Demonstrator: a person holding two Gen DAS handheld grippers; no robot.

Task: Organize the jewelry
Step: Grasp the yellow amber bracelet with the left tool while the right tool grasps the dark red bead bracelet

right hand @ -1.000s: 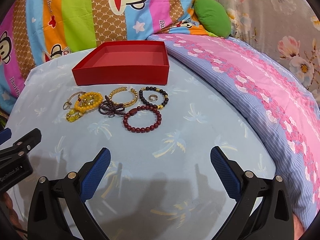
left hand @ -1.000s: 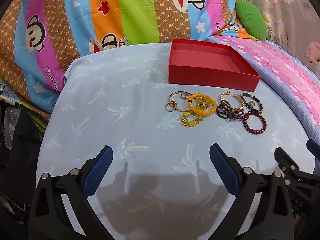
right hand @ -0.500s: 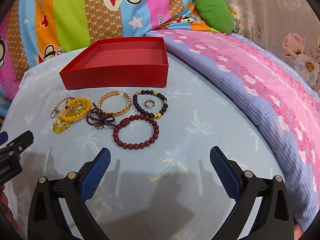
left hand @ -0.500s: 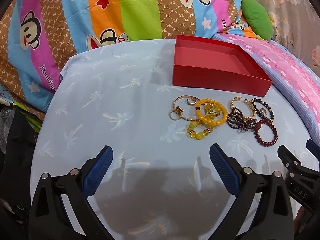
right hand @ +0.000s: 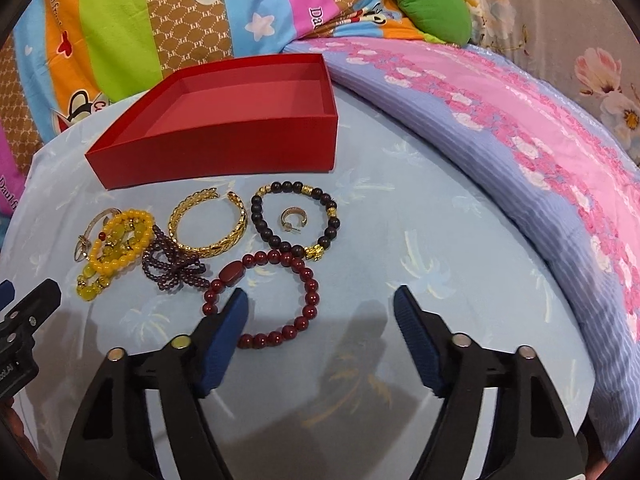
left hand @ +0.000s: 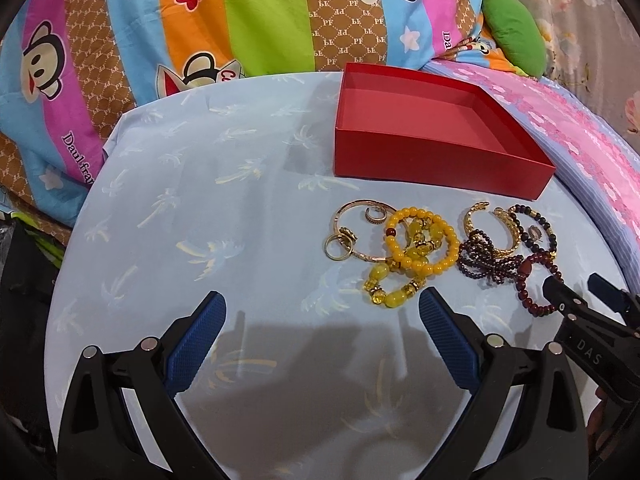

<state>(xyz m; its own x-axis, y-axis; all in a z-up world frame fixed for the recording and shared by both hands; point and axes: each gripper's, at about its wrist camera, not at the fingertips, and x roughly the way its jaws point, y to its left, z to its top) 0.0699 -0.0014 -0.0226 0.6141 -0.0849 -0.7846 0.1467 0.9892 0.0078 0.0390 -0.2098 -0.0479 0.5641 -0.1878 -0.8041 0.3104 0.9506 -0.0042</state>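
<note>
Several bracelets lie in a cluster on the light blue cloth in front of an empty red box (right hand: 224,152). My right gripper (right hand: 320,300) hovers low over the dark red bead bracelet (right hand: 312,299). Its jaws are closing: the left finger covers the bracelet's near-left beads, and the right pad stands apart from it. Behind lie a black bead bracelet (right hand: 334,222) ringing a small gold ring (right hand: 293,218), a gold leaf bangle (right hand: 240,224) and a purple bead strand (right hand: 176,268). My left gripper (left hand: 322,308) is open and holds nothing, just short of the yellow bead bracelets (left hand: 422,244) and a thin gold bangle (left hand: 352,232).
The blue palm-print cloth (left hand: 200,200) ends in a curved edge on the left. A striped monkey-print quilt (left hand: 240,20) rises behind the box. A pink floral blanket (right hand: 520,140) banks up on the right, with a green cushion (right hand: 428,4) beyond it.
Both grippers have come forward and lower toward the jewelry, which now looks larger. The right jaws have narrowed, and their left finger now overlaps the dark red bracelet.
</note>
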